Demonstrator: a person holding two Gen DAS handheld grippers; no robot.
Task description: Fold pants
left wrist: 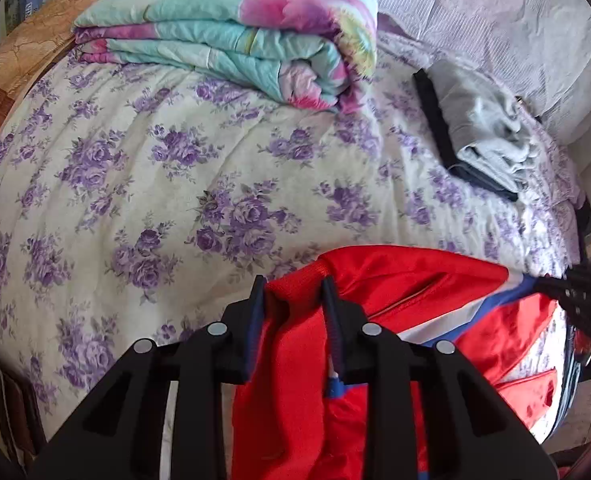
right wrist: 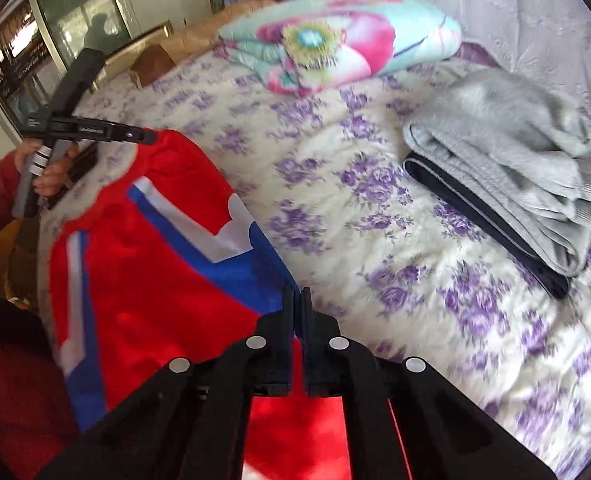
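The left gripper (left wrist: 293, 286) sits at the bottom centre of the left wrist view, its jaws part-way apart with a bunched fold of the red pants (left wrist: 395, 280) between them; the ribbed waistband edge fills the gap and both fingers (left wrist: 258, 300) press against it, so it grips the cloth. From there the pants run down under the gripper and off to the lower right, showing white and blue stripes.

In the right wrist view the right gripper (right wrist: 298, 300) is at bottom centre with its jaws drawn almost together. The pants (right wrist: 163, 248) lie at lower left and pass beneath it, and a thin edge of cloth seems pinched between the tips, though blur makes this hard to confirm. At the left edge of this view a hand (right wrist: 41, 168) holds the left gripper (right wrist: 147, 137), whose tip meets the pants' top edge.

The pants lie on the near edge of a bed (left wrist: 175, 168) with a purple flowered cover. A folded quilt (left wrist: 235, 28) lies at the upper centre, a stack of grey clothes (right wrist: 507, 160) at the right.
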